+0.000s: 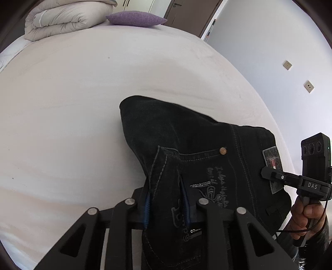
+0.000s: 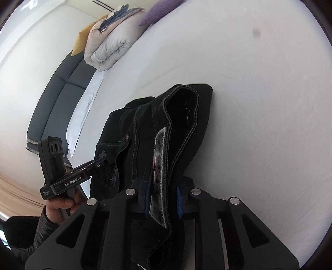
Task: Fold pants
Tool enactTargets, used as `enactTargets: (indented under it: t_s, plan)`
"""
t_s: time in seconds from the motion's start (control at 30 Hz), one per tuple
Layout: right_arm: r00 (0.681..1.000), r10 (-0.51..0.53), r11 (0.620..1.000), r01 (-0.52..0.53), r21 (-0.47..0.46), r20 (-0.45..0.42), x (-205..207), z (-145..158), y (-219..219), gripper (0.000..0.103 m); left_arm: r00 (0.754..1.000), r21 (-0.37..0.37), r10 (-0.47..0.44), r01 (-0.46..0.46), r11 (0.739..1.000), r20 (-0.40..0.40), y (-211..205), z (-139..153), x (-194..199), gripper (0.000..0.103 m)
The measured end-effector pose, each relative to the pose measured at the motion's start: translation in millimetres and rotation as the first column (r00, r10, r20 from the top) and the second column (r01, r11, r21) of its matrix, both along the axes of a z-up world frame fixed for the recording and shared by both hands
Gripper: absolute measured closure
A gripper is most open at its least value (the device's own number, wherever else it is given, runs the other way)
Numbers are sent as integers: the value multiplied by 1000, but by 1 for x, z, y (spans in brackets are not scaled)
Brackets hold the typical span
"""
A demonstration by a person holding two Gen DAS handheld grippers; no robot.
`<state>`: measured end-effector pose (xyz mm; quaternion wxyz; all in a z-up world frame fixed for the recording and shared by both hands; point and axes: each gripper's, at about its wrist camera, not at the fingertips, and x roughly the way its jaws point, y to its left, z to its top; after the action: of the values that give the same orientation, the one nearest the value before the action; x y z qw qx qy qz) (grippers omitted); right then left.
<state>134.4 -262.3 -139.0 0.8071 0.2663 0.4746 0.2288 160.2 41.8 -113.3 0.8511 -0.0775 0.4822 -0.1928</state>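
A pair of black jeans [image 1: 186,133] is held up over a white bed [image 1: 72,99], its far end resting on the sheet. My left gripper [image 1: 166,199] is shut on the jeans at the back pocket with grey embroidery. My right gripper [image 2: 162,195] is shut on the jeans [image 2: 186,116] at the waistband, over the grey leather patch [image 2: 158,166]. The right gripper also shows in the left wrist view [image 1: 267,173], and the left gripper shows in the right wrist view [image 2: 103,160]. Both grip the waist end, side by side.
A folded beige duvet [image 1: 62,18] and a purple pillow [image 1: 136,18] lie at the far end of the bed. A dark headboard [image 2: 54,103] stands along its side. A wall with sockets [image 1: 287,65] is to the right.
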Motion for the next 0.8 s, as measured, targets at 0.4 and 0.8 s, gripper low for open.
enactTargets:
  t_s: [0.4, 0.8]
  plan:
    - [987, -66, 996, 73, -46, 148, 57, 82, -74, 86, 984, -18, -89, 93, 996, 154, -73, 56, 64, 80]
    - [983, -181, 983, 181, 28, 1, 121, -9, -159, 76, 995, 37, -50, 47, 998, 83, -113, -20, 118, 60]
